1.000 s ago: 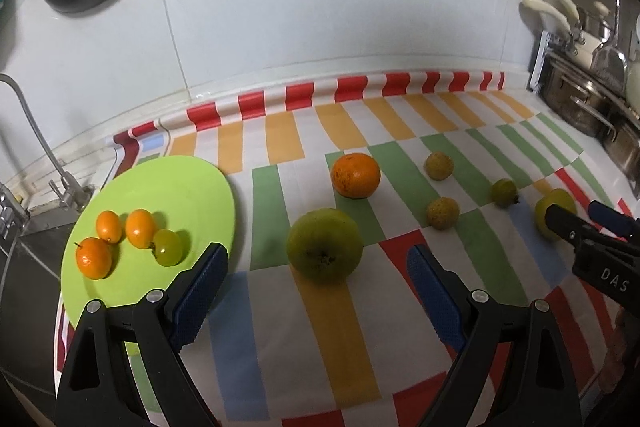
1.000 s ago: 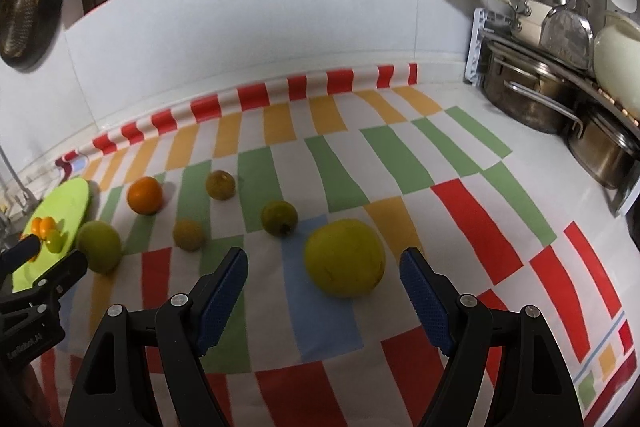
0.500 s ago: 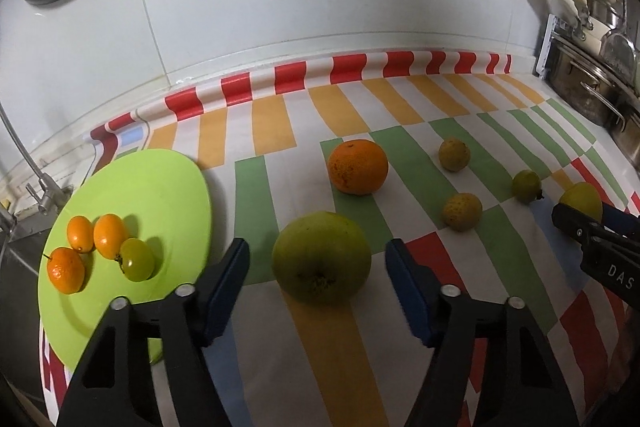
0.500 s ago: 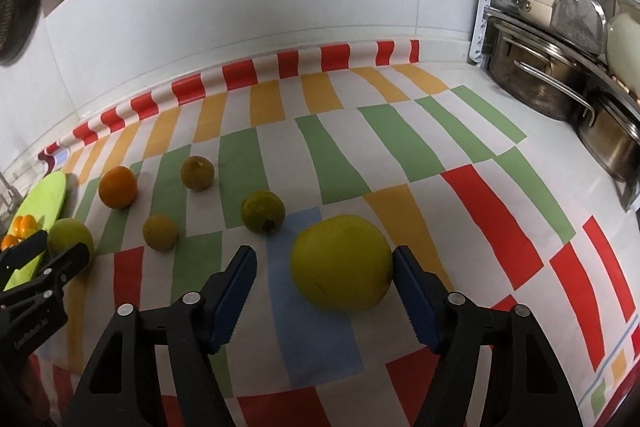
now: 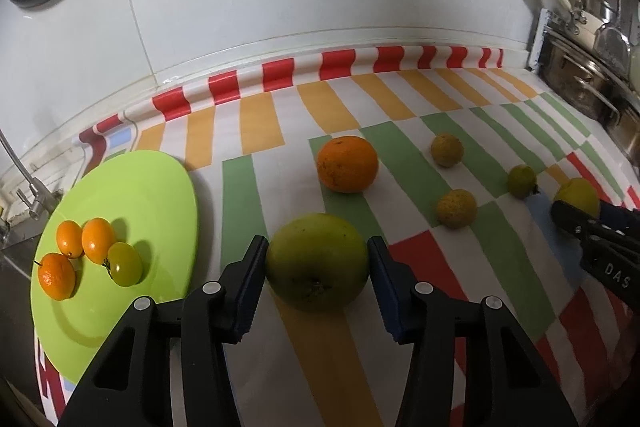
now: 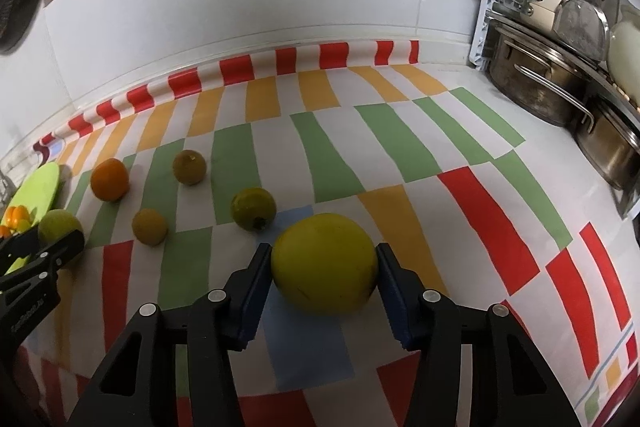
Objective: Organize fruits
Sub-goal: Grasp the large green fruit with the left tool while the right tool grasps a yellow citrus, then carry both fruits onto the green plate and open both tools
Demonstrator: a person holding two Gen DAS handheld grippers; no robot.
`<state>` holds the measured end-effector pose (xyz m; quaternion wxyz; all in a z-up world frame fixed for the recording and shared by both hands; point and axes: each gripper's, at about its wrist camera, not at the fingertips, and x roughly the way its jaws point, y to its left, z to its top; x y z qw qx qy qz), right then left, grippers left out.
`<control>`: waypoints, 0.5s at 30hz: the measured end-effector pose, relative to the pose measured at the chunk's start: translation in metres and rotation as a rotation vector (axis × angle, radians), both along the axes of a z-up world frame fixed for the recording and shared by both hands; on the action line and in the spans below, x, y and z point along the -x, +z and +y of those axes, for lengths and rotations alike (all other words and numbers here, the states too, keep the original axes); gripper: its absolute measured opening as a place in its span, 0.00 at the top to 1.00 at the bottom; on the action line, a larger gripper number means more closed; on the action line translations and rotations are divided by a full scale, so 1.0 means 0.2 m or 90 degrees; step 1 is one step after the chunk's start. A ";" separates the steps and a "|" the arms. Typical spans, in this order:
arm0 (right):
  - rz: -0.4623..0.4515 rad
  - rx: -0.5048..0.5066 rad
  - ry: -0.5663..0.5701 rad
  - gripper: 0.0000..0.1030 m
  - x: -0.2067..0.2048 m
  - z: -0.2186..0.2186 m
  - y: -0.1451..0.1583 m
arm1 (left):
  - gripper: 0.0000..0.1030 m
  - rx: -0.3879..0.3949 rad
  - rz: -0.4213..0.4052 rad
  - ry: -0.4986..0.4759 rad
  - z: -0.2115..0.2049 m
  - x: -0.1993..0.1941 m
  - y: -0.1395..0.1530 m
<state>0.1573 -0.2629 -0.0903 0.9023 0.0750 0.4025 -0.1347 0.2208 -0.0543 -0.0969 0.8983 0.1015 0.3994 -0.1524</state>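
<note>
My left gripper (image 5: pixel 317 267) has its pads against both sides of a large green fruit (image 5: pixel 317 269) that rests on the striped cloth. My right gripper (image 6: pixel 324 269) has its pads against a large yellow fruit (image 6: pixel 325 267), also on the cloth. A green plate (image 5: pixel 132 187) at the left holds three small orange fruits (image 5: pixel 98 239) and a small green one (image 5: pixel 125 263). An orange (image 5: pixel 347 163), two brownish fruits (image 5: pixel 456 207) and a small green fruit (image 5: pixel 521 180) lie loose between the grippers. The right gripper also shows in the left wrist view (image 5: pixel 592 227).
Steel pots (image 6: pixel 536 83) and a rack stand at the right. A tap (image 5: pixel 28 183) and sink are at the far left beside the plate. A white tiled wall runs along the back. The cloth's front edge lies just below the grippers.
Both grippers moved forward and narrowed. The left now brackets the green fruit with its pads touching it; the right does the same on the yellow fruit.
</note>
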 end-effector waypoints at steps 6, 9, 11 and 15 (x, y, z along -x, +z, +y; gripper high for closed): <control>-0.017 -0.014 0.037 0.49 0.05 0.06 0.06 | 0.52 0.016 -0.012 -0.020 0.01 0.06 0.08; -0.031 -0.011 0.056 0.49 0.07 0.11 0.11 | 0.52 0.022 -0.019 -0.020 0.03 0.09 0.12; -0.042 -0.009 0.070 0.49 0.09 0.14 0.14 | 0.52 0.026 -0.024 -0.019 0.05 0.12 0.15; -0.060 -0.009 0.091 0.49 0.13 0.19 0.21 | 0.52 0.035 -0.034 -0.018 0.09 0.18 0.21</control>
